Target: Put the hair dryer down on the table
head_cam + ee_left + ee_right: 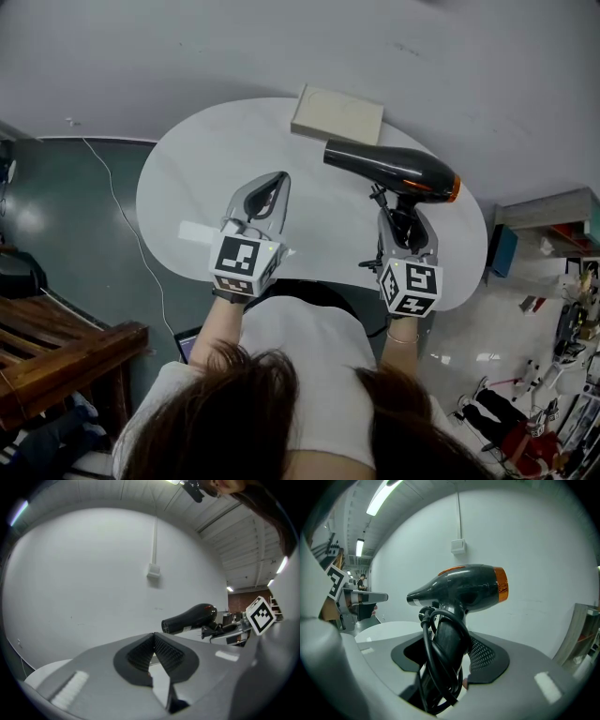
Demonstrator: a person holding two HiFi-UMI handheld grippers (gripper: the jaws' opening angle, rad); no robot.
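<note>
The hair dryer [389, 169] is held in the air over the right half of the table [197, 178], toward its far edge. Its barrel is level, with the nozzle pointing left and the orange rear cap toward the right edge. Its shell looks hard, smooth and probably slick. The weight likely sits in the barrel, so it should feel top-heavy, and the handle is the sensible place to hold it.

The right gripper [401, 220] is clamped on that handle, over the black cord [427, 644] wound around it. The cord may give a little under the pads.

The left gripper [278, 183] hangs over the middle of the table with its jaws pressed together on nothing. A flat beige box [337, 114] lies at the far edge.
</note>
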